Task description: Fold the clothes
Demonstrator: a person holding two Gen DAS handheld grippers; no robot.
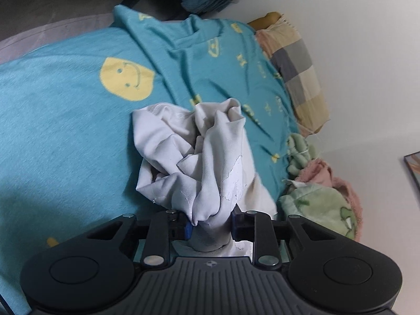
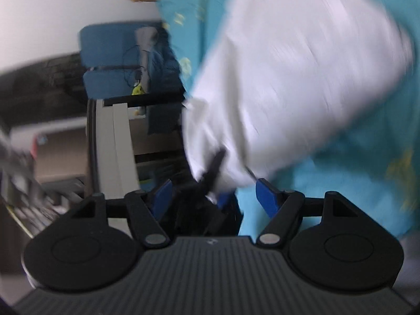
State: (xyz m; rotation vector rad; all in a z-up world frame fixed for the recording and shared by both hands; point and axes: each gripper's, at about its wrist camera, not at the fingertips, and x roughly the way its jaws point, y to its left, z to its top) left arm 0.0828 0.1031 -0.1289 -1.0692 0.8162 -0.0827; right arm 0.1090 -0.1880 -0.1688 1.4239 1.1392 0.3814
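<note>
A crumpled white garment (image 1: 199,152) lies in a heap on a teal bedspread (image 1: 65,118) printed with a yellow smiley face. My left gripper (image 1: 211,225) is shut on a bunched end of it, with the cloth squeezed between the blue pads. The right wrist view is blurred. There the white garment (image 2: 288,78) fills the upper right over the teal bedspread (image 2: 328,183). My right gripper (image 2: 215,199) stands open, its blue pads wide apart. A dark blurred shape and the garment's lower edge sit in the gap, and neither pad presses on them.
A checked pillow (image 1: 296,71), a pink towel (image 1: 338,181) and a green plush blanket (image 1: 320,207) line the bed's right side against a white wall (image 1: 367,52). A blue chair (image 2: 110,60) and pale shelving (image 2: 60,152) stand off the bed to the left.
</note>
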